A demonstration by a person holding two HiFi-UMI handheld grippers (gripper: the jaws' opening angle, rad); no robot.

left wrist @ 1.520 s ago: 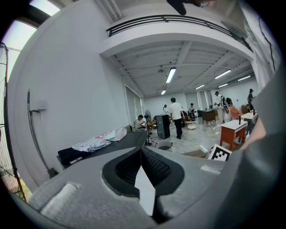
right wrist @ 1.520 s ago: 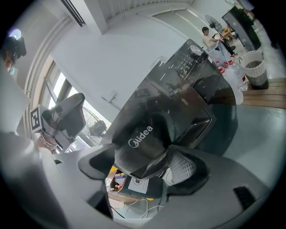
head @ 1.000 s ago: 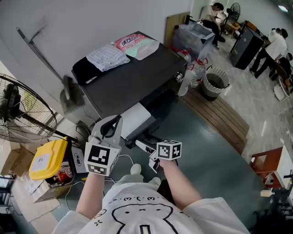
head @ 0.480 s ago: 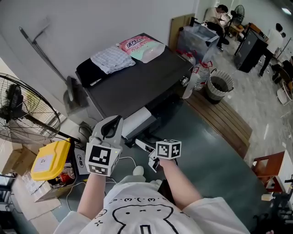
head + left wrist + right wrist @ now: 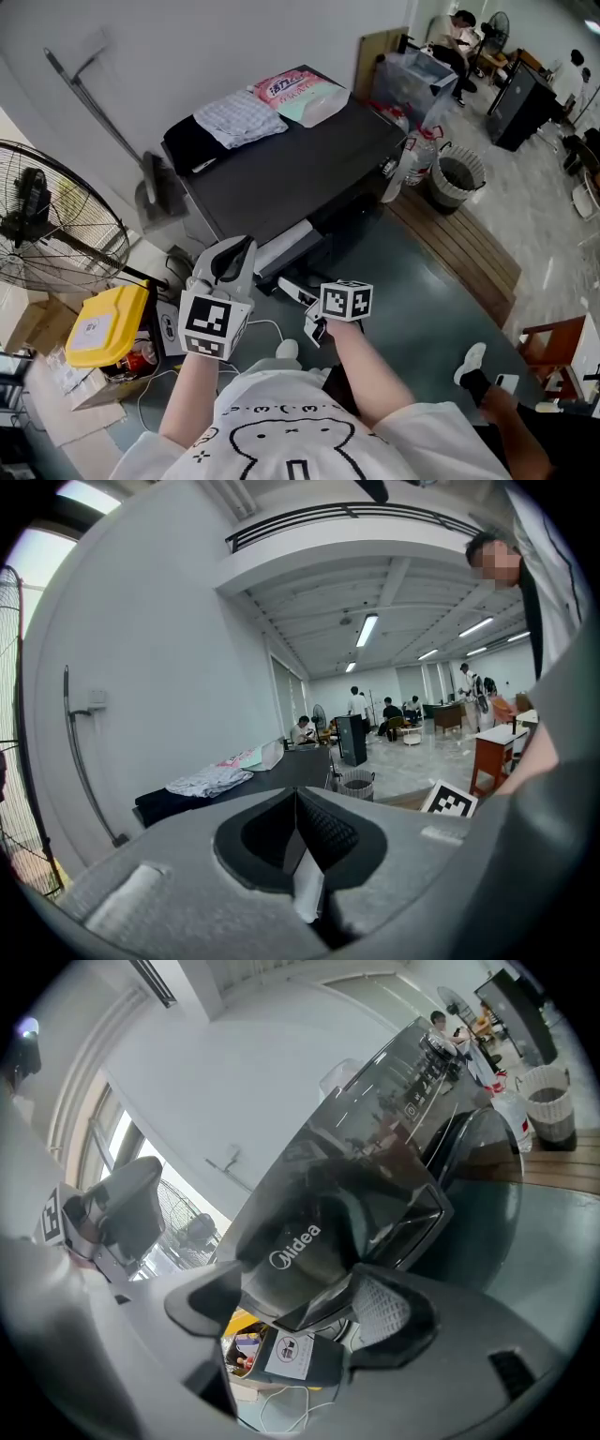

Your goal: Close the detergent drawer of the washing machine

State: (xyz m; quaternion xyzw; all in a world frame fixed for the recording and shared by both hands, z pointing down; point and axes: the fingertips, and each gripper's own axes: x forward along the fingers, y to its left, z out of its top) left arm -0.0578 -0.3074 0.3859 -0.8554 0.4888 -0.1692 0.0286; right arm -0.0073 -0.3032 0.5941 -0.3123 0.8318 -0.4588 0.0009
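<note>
The dark washing machine (image 5: pixel 291 169) stands ahead with its detergent drawer (image 5: pixel 284 247) pulled partway out, white inside. My right gripper (image 5: pixel 314 328) is at the drawer's front end. In the right gripper view the drawer's dark front panel (image 5: pixel 309 1241), marked Midea, lies between the jaws of my right gripper (image 5: pixel 291 1312), which is open; the right pad (image 5: pixel 380 1307) is at the panel's corner and a gap shows on the left side. My left gripper (image 5: pixel 230 262) is held up left of the drawer, shut on nothing (image 5: pixel 298 803).
Folded clothes (image 5: pixel 234 117) and a pink packet (image 5: pixel 295 89) lie on the machine's top. A fan (image 5: pixel 47 225) and a yellow container (image 5: pixel 98 323) stand at the left. A waste bin (image 5: pixel 457 173) and wooden platform (image 5: pixel 459 244) are at the right. Someone's shoe (image 5: pixel 469 361) is at lower right.
Less of the drawer's white inside shows than a second ago, so it has slid inward. Both grippers keep about the same places. A shoe has come into view at lower right.
</note>
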